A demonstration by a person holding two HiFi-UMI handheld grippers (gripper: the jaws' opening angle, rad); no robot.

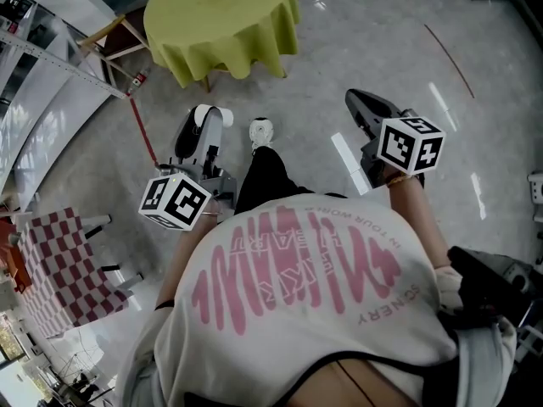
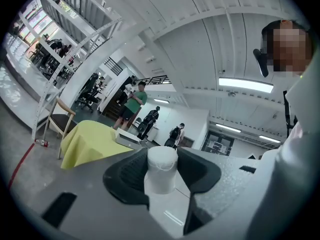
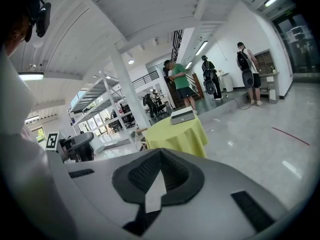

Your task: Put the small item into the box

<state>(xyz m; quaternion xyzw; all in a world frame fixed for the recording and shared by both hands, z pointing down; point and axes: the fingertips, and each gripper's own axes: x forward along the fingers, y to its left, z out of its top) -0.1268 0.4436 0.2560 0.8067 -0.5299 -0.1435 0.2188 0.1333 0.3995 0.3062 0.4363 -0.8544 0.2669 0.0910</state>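
Below me the floor (image 1: 407,24) is pale grey and glossy, with a red line (image 1: 142,134) running across it. Ahead stands a round table (image 1: 222,24) under a yellow-green cloth, a wooden chair (image 2: 62,120) beside it. To my left lies a red-checked cloth (image 1: 64,261). Strip lights (image 2: 245,84) glow on the white ceiling (image 2: 200,34).

Ahead of our left gripper (image 1: 202,130) and right gripper (image 1: 356,102), grey floor (image 1: 382,32) lies open up to a round table under yellow-green cloth (image 1: 222,24), a wooden chair (image 1: 119,39) at its left. A red-and-white checked table (image 1: 59,265) stands left of our left gripper; a small white cylinder (image 2: 161,170) fills that gripper's jaws.
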